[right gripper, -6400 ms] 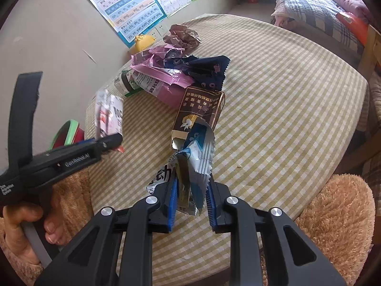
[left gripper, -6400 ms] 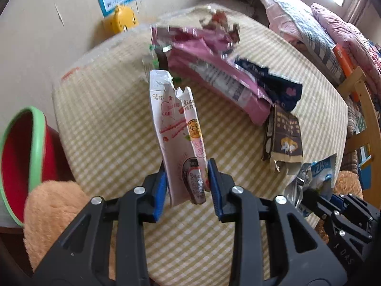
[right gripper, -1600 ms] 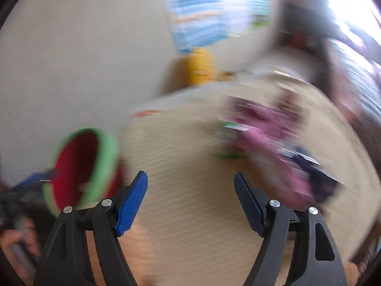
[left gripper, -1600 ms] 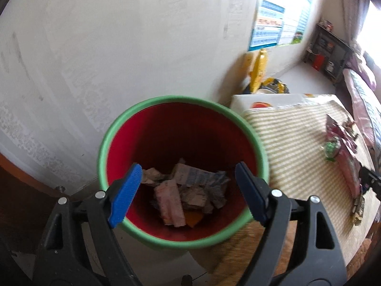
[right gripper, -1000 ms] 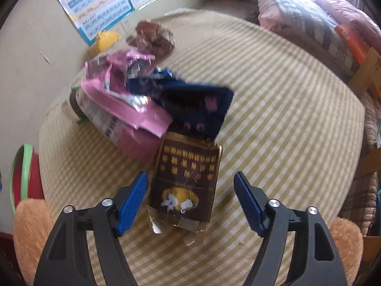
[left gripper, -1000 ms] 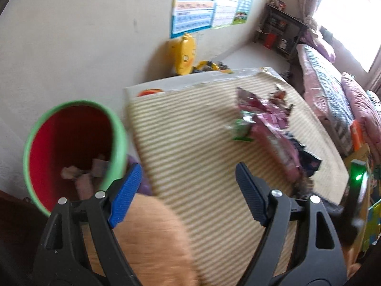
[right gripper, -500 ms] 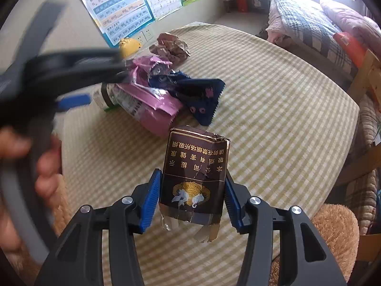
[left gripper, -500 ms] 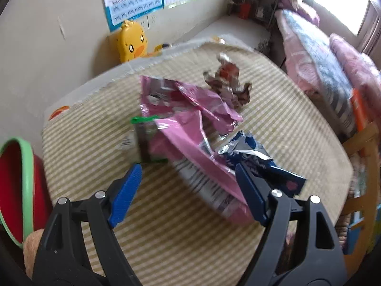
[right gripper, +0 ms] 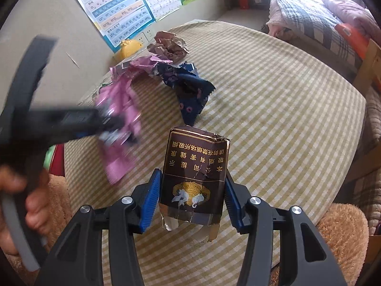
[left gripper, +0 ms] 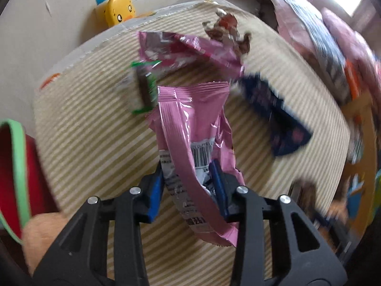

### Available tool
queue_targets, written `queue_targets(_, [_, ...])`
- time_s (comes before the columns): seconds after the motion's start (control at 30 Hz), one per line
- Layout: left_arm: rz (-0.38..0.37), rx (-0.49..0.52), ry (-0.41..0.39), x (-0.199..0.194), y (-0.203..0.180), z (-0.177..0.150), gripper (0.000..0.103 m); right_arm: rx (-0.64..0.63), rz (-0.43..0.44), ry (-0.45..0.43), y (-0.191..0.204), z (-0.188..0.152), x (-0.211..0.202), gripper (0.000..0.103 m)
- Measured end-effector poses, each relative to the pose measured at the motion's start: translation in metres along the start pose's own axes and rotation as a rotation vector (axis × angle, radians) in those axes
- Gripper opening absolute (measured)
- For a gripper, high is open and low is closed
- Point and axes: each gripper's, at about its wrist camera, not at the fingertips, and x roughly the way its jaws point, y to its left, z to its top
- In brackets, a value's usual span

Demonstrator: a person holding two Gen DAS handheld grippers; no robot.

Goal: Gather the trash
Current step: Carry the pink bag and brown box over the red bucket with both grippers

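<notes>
My left gripper (left gripper: pixel 188 186) is shut on a pink snack bag (left gripper: pixel 195 138) and holds it above the checked table; it also shows blurred in the right wrist view (right gripper: pixel 119 128). My right gripper (right gripper: pixel 190 197) is shut on a dark brown cigarette pack (right gripper: pixel 195 171). On the table lie another pink wrapper (left gripper: pixel 181 50), a green-edged wrapper (left gripper: pixel 145 88), a navy wrapper (left gripper: pixel 276 114) (right gripper: pixel 188 93) and a crumpled brown wrapper (left gripper: pixel 226 31) (right gripper: pixel 169 44). The red bin with a green rim (left gripper: pixel 14 171) stands at the left, beside the table.
The round table (right gripper: pixel 285 109) has a yellow checked cloth. A fuzzy tan stool (right gripper: pixel 340 228) stands at its right front, another (left gripper: pixel 45 236) by the bin. A yellow duck toy (left gripper: pixel 119 12) sits by the wall. A bed (right gripper: pixel 321 19) lies beyond.
Both grippers left the bin and came back over the table. My left gripper closed on the pink bag and lifted it. My right gripper closed on the cigarette pack.
</notes>
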Motion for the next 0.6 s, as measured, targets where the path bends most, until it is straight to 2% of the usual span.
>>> queue_targets(0.07, [0.052, 0.05, -0.005, -0.007, 0.007, -0.015, 0.037, -0.002, -0.004, 0.024, 0.001, 0.0, 0.006, 0.051])
queue_targets(0.2, [0.101, 0.056, -0.019, -0.009, 0.016, -0.03, 0.04, 0.002, -0.009, 0.038, 0.001, 0.001, 0.01, 0.051])
queue_targets(0.23, [0.103, 0.048, -0.029, -0.009, 0.016, -0.032, 0.046, 0.002, -0.009, 0.036, 0.001, 0.001, 0.01, 0.052])
queue_targets(0.27, [0.107, 0.038, -0.038, -0.009, 0.016, -0.033, 0.062, 0.002, -0.009, 0.035, 0.0, 0.002, 0.01, 0.057])
queue_targets(0.33, [0.101, 0.006, -0.061, -0.009, 0.016, -0.034, 0.071, 0.006, -0.017, 0.028, 0.0, 0.002, 0.009, 0.064])
queue_targets(0.43, [0.079, -0.015, -0.04, -0.002, 0.015, -0.037, 0.07, 0.02, -0.021, 0.013, -0.003, 0.002, 0.006, 0.064])
queue_targets(0.53, [0.07, -0.026, -0.012, 0.006, 0.015, -0.038, 0.042, 0.021, -0.032, 0.017, -0.004, 0.0, 0.006, 0.064])
queue_targets(0.6, [0.056, -0.033, -0.019, 0.003, 0.017, -0.039, 0.04, 0.016, -0.043, 0.026, -0.003, 0.0, 0.008, 0.064])
